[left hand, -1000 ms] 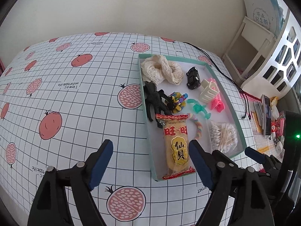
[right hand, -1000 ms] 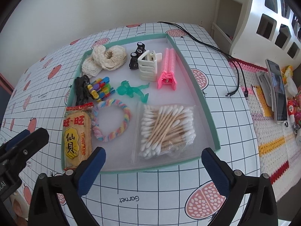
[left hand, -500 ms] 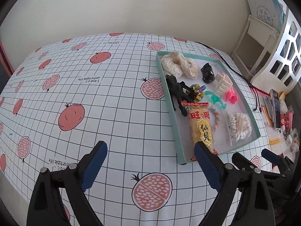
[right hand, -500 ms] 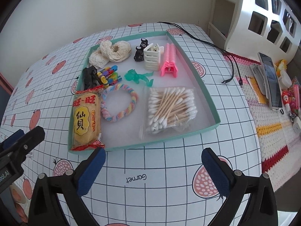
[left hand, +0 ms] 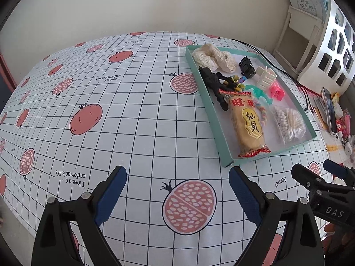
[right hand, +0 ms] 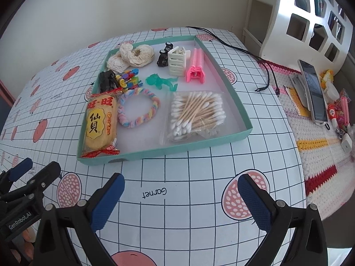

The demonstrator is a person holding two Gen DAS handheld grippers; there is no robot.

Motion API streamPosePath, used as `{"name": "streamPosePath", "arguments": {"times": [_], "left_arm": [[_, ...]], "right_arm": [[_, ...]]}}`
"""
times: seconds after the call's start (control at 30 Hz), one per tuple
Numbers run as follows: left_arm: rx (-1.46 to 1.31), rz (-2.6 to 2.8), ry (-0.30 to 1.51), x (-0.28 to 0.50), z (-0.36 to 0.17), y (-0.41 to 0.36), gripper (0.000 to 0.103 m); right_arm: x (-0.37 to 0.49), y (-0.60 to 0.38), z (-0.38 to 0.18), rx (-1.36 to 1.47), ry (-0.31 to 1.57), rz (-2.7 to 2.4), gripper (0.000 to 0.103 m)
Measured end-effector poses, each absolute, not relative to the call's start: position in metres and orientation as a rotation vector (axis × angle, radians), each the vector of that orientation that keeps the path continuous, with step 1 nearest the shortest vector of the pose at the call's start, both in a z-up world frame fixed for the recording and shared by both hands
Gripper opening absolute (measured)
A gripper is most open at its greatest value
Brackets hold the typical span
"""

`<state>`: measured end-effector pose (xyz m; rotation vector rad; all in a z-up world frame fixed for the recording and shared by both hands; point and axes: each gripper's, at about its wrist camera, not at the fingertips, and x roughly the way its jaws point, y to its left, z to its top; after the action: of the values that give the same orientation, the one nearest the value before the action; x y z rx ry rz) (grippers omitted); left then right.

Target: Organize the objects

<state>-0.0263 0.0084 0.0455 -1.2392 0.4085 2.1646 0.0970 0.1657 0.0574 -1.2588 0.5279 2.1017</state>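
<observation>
Both the left gripper point(left hand: 177, 190) and right gripper point(right hand: 180, 196) hover with jaws wide apart, holding nothing, above the desk point(left hand: 133, 122). The teal tray point(right hand: 168, 149) near the desk's right edge holds snack packet point(right hand: 101, 125), cotton swabs point(right hand: 195, 113), and small toys.

The left gripper point(left hand: 177, 190) fills the bottom of its own view, its blue-padded fingers point(left hand: 111, 196) spread wide with nothing between them. The right gripper point(right hand: 180, 199) sits likewise at the bottom of its view, jaws wide apart and empty. Each gripper shows at the lower edge of the other's frame, side by side.
</observation>
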Motion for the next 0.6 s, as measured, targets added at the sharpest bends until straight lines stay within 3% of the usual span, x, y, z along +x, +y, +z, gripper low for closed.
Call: {"name": "streamPosePath", "arguments": {"times": [0.6], "left_arm": [[-1.189,2.214,0.429,-0.027,0.017,-0.011,0.094]], "right_arm": [[0.092,0.157,0.022,-1.268,0.487,2.108,0.103]]}}
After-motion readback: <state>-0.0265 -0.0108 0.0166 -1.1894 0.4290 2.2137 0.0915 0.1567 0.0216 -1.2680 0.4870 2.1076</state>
